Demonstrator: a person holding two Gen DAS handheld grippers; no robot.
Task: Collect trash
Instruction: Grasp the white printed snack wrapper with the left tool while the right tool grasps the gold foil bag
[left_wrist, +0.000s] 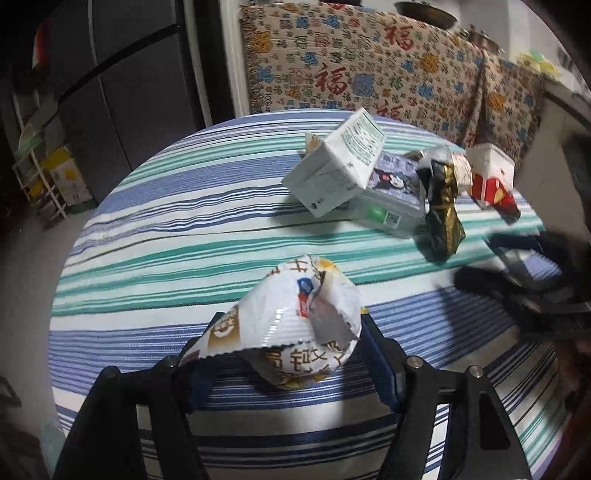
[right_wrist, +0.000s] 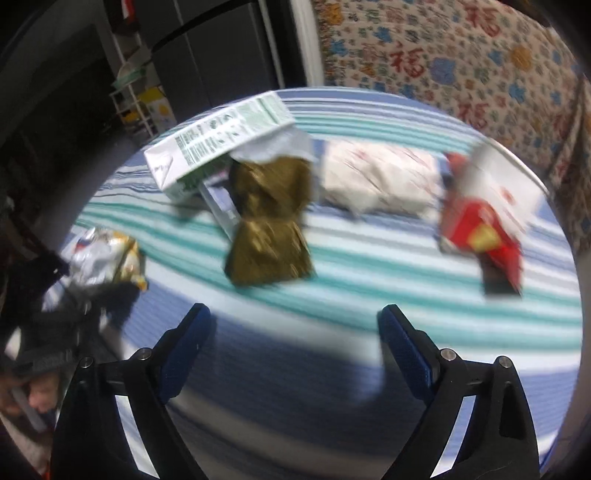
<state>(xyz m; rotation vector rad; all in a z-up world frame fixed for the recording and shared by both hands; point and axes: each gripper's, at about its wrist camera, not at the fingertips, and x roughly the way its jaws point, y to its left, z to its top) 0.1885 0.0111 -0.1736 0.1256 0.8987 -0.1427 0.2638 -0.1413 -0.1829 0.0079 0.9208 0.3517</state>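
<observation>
Trash lay scattered over the striped tablecloth (left_wrist: 177, 206): a white carton (left_wrist: 332, 166) leaned tilted on a flat printed box (left_wrist: 391, 199), with a dark gold wrapper (left_wrist: 441, 214) just beside them and a red-and-white carton (left_wrist: 491, 177) further along. A crumpled white snack bag (left_wrist: 295, 317) sat between the fingers of the left gripper (left_wrist: 288, 354), whose jaws stood part-way apart; whether the pads actually pressed the bag could not be told, since the bag covered the left pad. Its spot there suggested it was the piece being collected. The right gripper (right_wrist: 295, 347) was spread wide with nothing between its fingers, aimed towards the gold wrapper (right_wrist: 269, 221), probably its next target. The right wrist view was smeared by motion, so the pale bag (right_wrist: 376, 181) behind stayed unreadable. No bin showed anywhere.
</observation>
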